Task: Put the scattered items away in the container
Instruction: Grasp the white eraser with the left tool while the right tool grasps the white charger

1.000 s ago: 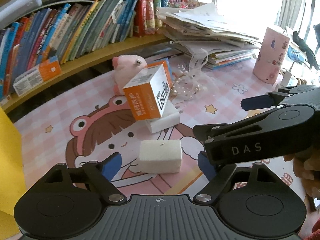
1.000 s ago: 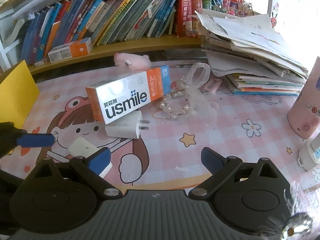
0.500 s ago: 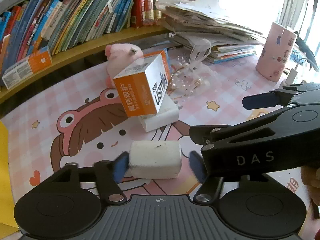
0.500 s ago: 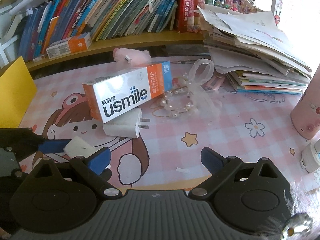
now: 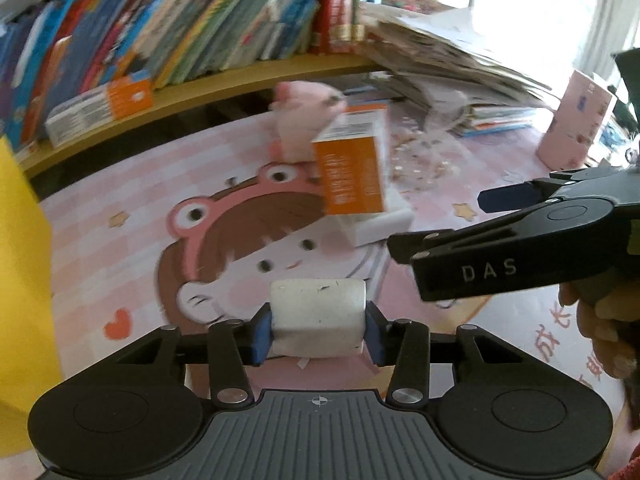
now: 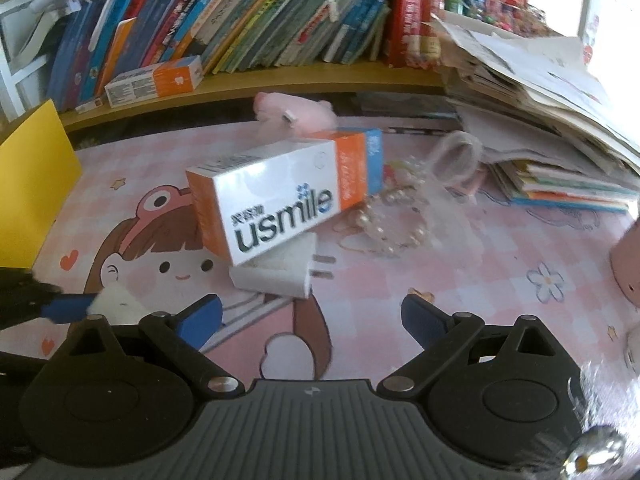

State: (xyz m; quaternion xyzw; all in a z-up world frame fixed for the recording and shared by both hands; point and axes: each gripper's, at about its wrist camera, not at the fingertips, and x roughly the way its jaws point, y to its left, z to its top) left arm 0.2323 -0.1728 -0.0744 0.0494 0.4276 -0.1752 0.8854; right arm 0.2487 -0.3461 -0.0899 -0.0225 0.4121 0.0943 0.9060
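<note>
Now squeezing shut on the soft white foam block, left tongs; right tongs wide apart beside it. Ready to lift.

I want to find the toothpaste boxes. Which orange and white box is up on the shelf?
The smaller box lying below the books on the shelf; the usmile box lies tilted on the white charger.
</note>
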